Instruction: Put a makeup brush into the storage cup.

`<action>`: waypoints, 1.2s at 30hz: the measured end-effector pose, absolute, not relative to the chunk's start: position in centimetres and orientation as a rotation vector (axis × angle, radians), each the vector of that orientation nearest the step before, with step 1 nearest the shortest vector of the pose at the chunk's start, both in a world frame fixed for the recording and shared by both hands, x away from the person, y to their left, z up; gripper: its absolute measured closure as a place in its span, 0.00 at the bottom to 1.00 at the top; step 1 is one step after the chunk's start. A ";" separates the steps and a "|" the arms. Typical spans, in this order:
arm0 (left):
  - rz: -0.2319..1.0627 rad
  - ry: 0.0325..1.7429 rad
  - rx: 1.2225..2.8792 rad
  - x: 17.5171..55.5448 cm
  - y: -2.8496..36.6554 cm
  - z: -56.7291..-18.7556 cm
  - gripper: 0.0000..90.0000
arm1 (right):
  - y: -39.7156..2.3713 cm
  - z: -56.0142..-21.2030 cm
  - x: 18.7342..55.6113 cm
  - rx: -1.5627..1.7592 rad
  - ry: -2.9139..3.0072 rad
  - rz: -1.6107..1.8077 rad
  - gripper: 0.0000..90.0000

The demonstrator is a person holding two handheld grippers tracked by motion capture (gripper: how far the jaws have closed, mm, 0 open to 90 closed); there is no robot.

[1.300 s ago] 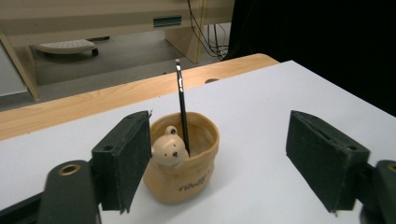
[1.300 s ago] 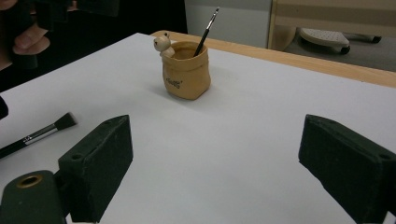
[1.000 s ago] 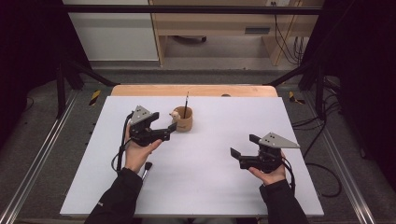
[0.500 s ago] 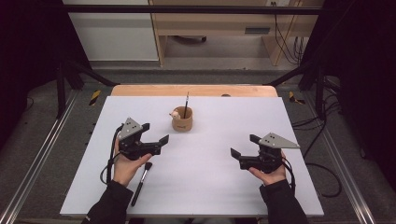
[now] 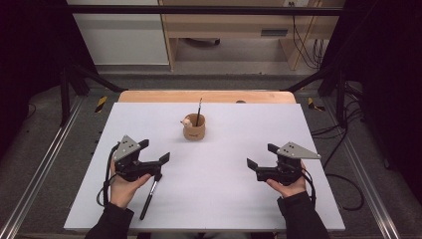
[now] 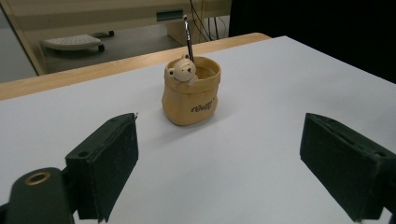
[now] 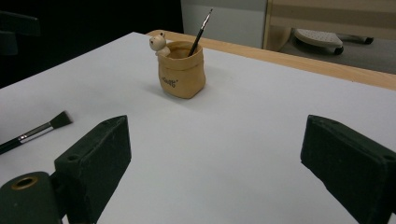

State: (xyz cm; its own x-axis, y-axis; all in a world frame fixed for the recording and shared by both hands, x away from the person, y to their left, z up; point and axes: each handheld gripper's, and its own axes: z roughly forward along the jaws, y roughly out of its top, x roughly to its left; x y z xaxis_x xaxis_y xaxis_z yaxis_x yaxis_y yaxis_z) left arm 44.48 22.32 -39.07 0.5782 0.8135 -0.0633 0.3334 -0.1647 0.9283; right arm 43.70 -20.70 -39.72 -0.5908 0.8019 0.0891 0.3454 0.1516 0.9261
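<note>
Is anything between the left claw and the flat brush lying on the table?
Nothing visible: the black-handled flat brush lies on the white table just beside the open left claw, with no object between.

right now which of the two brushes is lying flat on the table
The flat-bristled black brush beside the left gripper lies flat on the white table. The thin brush stands upright in the bear-decorated holder.
</note>
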 end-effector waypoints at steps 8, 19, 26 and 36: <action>0.564 0.981 1.754 43.9 23.4 -40.2 0.12 | -20.9 -39.8 43.7 1.096 2.006 1.426 0.10; 0.564 1.031 1.750 43.3 25.0 -40.7 0.12 | -20.9 -39.7 43.7 1.103 2.004 1.423 0.10; 0.559 1.066 1.766 43.1 25.5 -41.0 0.12 | -21.0 -39.8 43.5 1.105 2.009 1.419 0.10; 0.545 1.122 1.832 42.9 25.9 -42.3 0.12 | -20.7 -39.9 43.5 1.094 2.027 1.406 0.10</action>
